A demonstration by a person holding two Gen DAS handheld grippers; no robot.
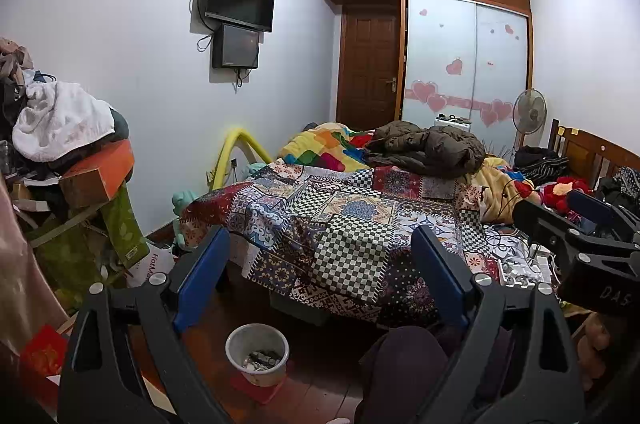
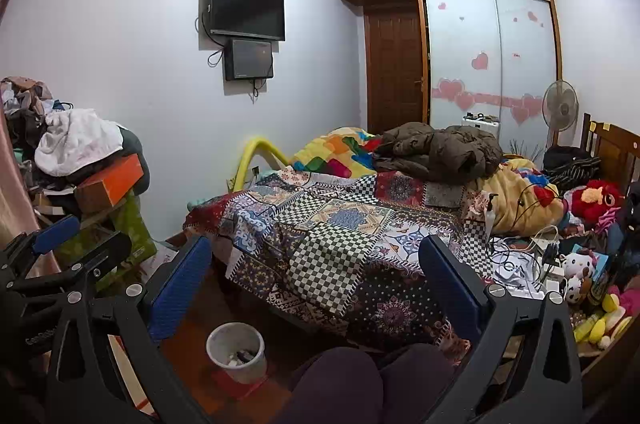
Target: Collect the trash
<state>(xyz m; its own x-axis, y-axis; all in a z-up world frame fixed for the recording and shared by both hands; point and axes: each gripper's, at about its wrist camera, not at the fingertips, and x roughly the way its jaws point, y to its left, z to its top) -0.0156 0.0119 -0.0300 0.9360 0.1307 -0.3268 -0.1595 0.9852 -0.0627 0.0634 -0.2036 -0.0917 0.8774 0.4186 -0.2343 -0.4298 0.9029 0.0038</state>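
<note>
The left gripper (image 1: pixel 320 264) and the right gripper (image 2: pixel 316 272) hold their blue fingers (image 1: pixel 202 276) spread wide, grasping nothing. Below and between them, a white wastebasket (image 1: pixel 257 354) with scraps inside stands on the wooden floor (image 1: pixel 320 376), beside the patchwork-covered bed (image 1: pixel 340 224).

Readable text — "DAS" on the black body of the right gripper (image 1: pixel 576 244); "HotMa…", cut off, on a white bag (image 1: pixel 154 264) on the floor, left.
</note>
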